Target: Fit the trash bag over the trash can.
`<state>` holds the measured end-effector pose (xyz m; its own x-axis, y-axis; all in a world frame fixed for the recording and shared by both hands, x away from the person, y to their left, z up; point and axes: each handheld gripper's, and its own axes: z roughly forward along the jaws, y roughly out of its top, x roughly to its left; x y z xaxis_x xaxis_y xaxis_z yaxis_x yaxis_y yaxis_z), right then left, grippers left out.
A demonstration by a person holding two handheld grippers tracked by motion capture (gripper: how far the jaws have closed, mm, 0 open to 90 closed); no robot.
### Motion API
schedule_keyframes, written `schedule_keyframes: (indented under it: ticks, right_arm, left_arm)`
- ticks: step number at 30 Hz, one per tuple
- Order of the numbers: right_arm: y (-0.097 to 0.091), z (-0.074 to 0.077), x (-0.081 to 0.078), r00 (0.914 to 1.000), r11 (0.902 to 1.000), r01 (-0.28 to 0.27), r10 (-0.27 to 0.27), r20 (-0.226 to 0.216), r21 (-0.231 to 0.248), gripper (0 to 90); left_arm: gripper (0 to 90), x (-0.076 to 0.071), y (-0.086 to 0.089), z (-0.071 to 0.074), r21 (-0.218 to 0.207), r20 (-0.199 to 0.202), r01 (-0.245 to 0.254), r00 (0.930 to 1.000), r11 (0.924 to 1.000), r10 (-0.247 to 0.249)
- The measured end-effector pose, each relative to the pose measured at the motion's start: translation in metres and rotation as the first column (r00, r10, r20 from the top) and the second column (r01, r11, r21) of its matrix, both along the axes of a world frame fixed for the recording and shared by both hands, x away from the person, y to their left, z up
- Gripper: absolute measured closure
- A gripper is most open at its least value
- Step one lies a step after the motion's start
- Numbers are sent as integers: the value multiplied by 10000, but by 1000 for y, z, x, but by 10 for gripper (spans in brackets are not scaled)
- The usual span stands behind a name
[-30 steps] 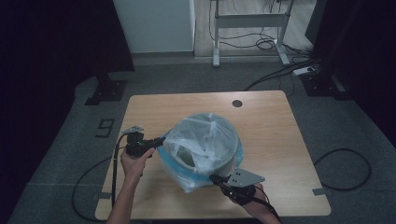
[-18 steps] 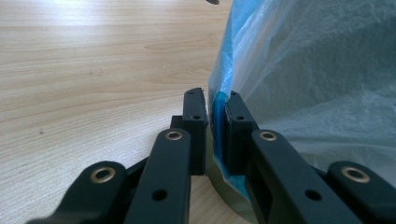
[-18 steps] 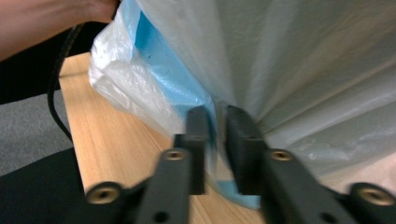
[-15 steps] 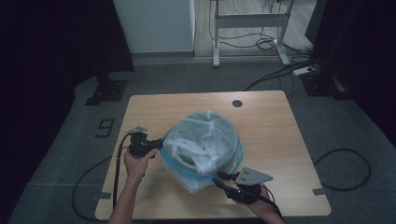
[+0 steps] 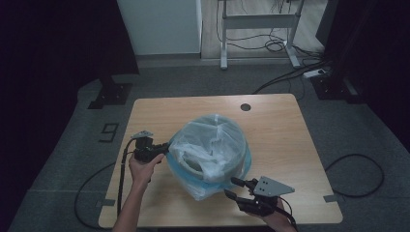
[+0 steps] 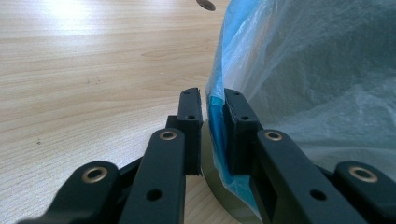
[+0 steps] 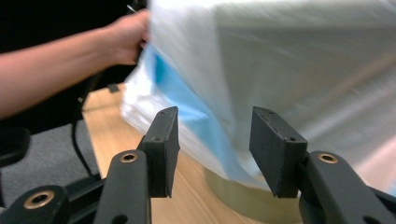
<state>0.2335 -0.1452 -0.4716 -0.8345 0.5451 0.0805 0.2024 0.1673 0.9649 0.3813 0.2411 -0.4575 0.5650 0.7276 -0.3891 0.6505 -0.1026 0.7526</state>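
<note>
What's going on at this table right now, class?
A person is working a thin blue-tinted plastic bag around a round tub on the wooden table. The left gripper pinches a fold of the bag at the tub's left side. The right gripper, at the near right edge, has just been opening its jaws; they stand apart with nothing pressed between them, the bag just ahead. The bag is bunched loosely over the tub.

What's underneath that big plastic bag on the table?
Through the translucent plastic bag a round, pale container with a blue rim shows faintly; its greenish base rests on the table. Crumpled film hides whatever lies inside it.
</note>
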Motion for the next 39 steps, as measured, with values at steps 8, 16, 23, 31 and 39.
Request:
schedule_keyframes:
  ticks: [8, 16, 23, 31, 39]
  right_arm:
    - [22, 13, -6, 9973, 9970, -722, 718, 132, 262, 500]
    - [51, 8, 1, 9941, 9941, -1088, 1088, 59, 36, 517]
    - [59, -14, 11, 9938, 9944, -993, 972, -549, -367, 538]
    - [64, -31, 16, 9913, 9937, -989, 938, -921, -522, 551]
    - [56, -21, 8, 9926, 9943, -1041, 1023, -657, -240, 543]
  left_arm:
    - [787, -2, 1, 2, -67, 138, -2, 9999, 10000, 3]
    - [796, -3, 2, 2, -110, 205, -5, 9998, 9999, 7]
    - [798, -5, 2, 3, -136, 275, 5, 9996, 9999, -1]
    - [796, -5, 0, 3, -121, 284, 13, 9996, 9999, -9]
    - [775, -8, 2, 6, -135, 453, -80, 9989, 9999, 86]
